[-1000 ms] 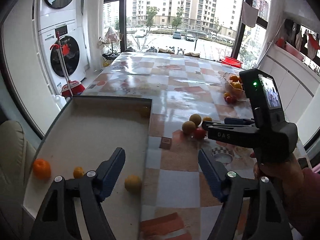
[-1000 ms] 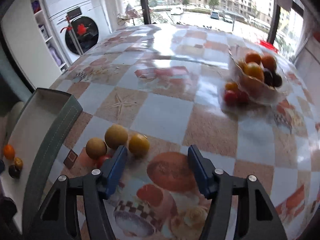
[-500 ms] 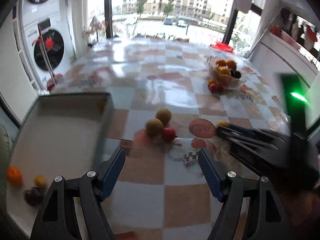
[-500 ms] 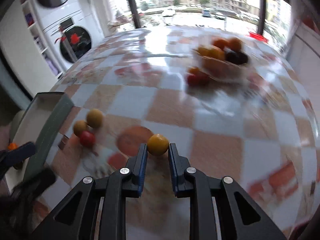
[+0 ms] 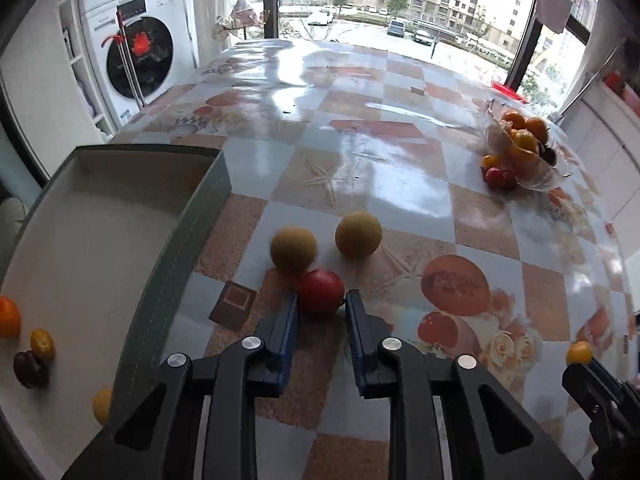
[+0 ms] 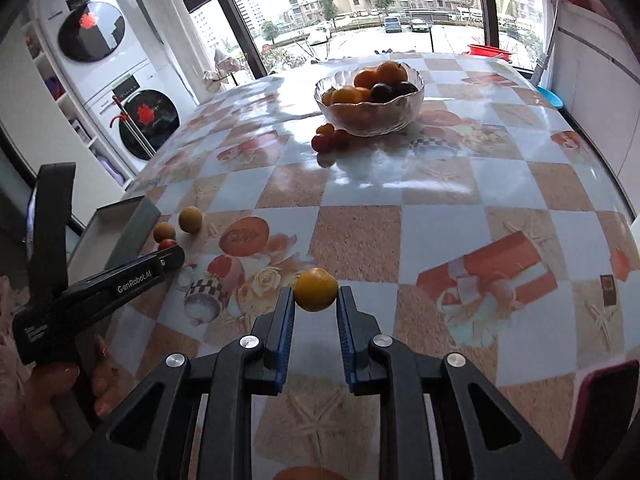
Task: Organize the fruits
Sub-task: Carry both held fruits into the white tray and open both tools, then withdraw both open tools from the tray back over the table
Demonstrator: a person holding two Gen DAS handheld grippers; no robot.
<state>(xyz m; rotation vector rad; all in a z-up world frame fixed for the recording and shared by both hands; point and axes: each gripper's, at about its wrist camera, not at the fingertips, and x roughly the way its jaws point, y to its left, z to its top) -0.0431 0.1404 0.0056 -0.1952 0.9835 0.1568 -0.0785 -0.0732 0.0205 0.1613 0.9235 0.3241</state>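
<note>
- The tray (image 5: 176, 248) sits at the left edge of the surface (image 5: 400, 184), with an orange, a small yellow fruit and a dark plum near its corner.
- Just right of the tray, the left gripper (image 5: 320, 304) has its jaws closed on the red fruit (image 5: 322, 290), which touches one of two tan fruits behind it; lift straight up so those stay put.
- Further right, the right gripper (image 6: 316, 300) pinches the yellow fruit (image 6: 316, 289) at its jaw tips; carry it level, without squeezing harder.
- The glass bowl (image 6: 368, 120) stands far right, already heaped.
</note>
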